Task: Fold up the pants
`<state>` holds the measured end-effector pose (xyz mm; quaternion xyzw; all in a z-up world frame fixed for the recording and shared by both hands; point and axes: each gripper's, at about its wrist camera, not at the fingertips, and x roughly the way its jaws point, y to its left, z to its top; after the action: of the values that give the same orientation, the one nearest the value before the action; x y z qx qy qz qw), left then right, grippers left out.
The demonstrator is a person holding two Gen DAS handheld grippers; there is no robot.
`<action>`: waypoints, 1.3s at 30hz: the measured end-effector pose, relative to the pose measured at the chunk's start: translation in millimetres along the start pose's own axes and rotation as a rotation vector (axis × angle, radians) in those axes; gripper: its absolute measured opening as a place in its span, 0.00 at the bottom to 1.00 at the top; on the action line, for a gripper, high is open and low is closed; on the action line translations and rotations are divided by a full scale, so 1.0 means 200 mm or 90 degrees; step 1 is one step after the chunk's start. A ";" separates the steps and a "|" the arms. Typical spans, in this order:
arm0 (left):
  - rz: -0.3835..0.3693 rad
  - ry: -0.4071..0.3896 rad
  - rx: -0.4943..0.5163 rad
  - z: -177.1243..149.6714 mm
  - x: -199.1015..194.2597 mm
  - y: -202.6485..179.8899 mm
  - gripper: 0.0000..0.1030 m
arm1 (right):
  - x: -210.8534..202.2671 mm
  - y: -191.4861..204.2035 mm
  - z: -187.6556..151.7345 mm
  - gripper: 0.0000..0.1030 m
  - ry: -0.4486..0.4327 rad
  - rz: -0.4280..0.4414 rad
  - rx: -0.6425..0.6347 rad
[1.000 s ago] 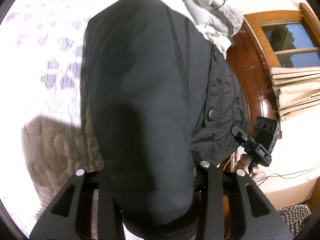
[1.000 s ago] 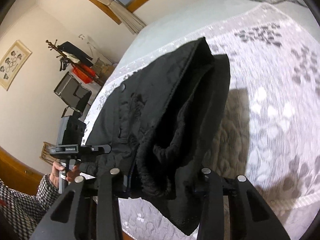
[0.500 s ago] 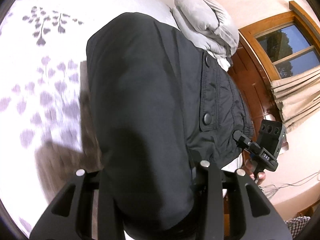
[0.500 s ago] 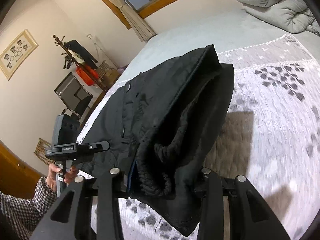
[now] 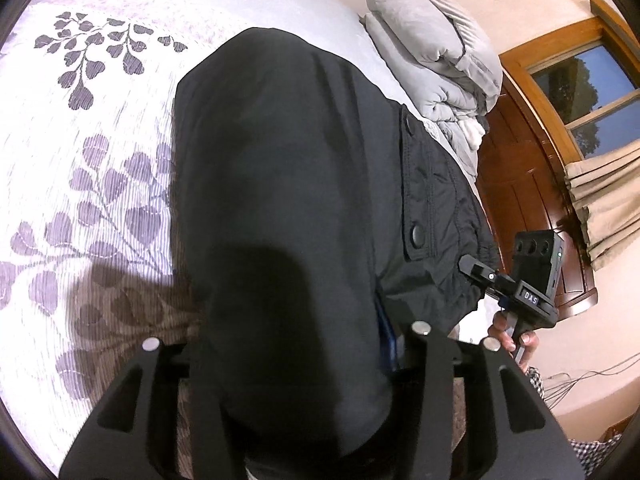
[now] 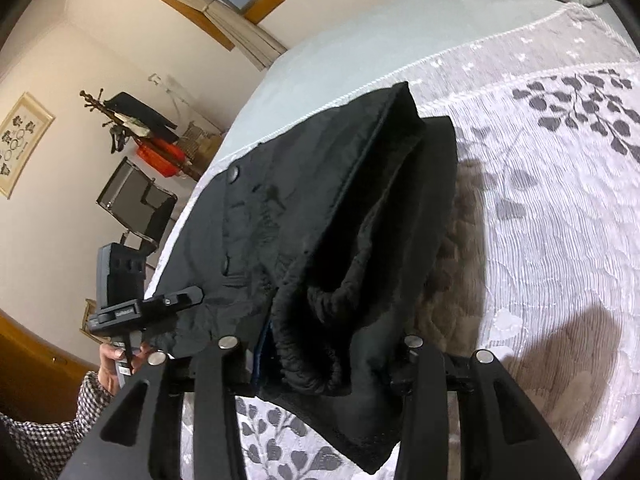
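The black pants (image 5: 288, 200) are folded into a thick bundle and held up over the bed between both grippers. My left gripper (image 5: 308, 364) is shut on one end of the bundle, which fills the space between its fingers. My right gripper (image 6: 320, 364) is shut on the other end, where the elastic waistband (image 6: 316, 364) bunches between its fingers. The right gripper also shows in the left wrist view (image 5: 520, 292). The left gripper also shows in the right wrist view (image 6: 132, 304). The pants (image 6: 328, 208) cast a shadow on the bedspread.
The bed has a white quilted bedspread with grey leaf prints (image 5: 80, 168), also in the right wrist view (image 6: 560, 200). A folded grey duvet (image 5: 436, 56) lies at the headboard (image 5: 520, 184). A window with curtains (image 5: 600, 168), a coat rack (image 6: 132, 124) and a chair (image 6: 136, 200) stand beyond.
Both grippers have carried the folded pants across the bed. More of the leaf-printed bedspread now shows under the bundle. Both grips are unchanged.
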<state>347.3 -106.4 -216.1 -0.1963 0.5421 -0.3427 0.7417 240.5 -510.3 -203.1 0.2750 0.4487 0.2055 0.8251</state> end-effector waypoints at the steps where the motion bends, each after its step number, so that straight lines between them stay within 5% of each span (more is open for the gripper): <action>1: 0.004 -0.001 0.003 -0.01 0.01 -0.01 0.46 | 0.01 -0.01 0.00 0.40 0.002 0.000 0.004; 29: -0.003 -0.021 0.018 -0.07 0.06 0.04 0.68 | 0.05 -0.23 -0.07 0.52 -0.014 0.052 0.075; 33: 0.000 -0.019 0.019 -0.07 0.06 0.04 0.69 | 0.04 -0.24 -0.07 0.60 -0.014 0.053 0.079; 39: 0.042 -0.017 0.037 -0.10 0.00 0.02 0.84 | -0.01 -0.22 -0.11 0.72 -0.023 0.025 0.066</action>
<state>329.0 -101.5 -226.0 -0.1612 0.5280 -0.3311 0.7652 224.6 -539.7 -240.0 0.3298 0.4384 0.1932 0.8135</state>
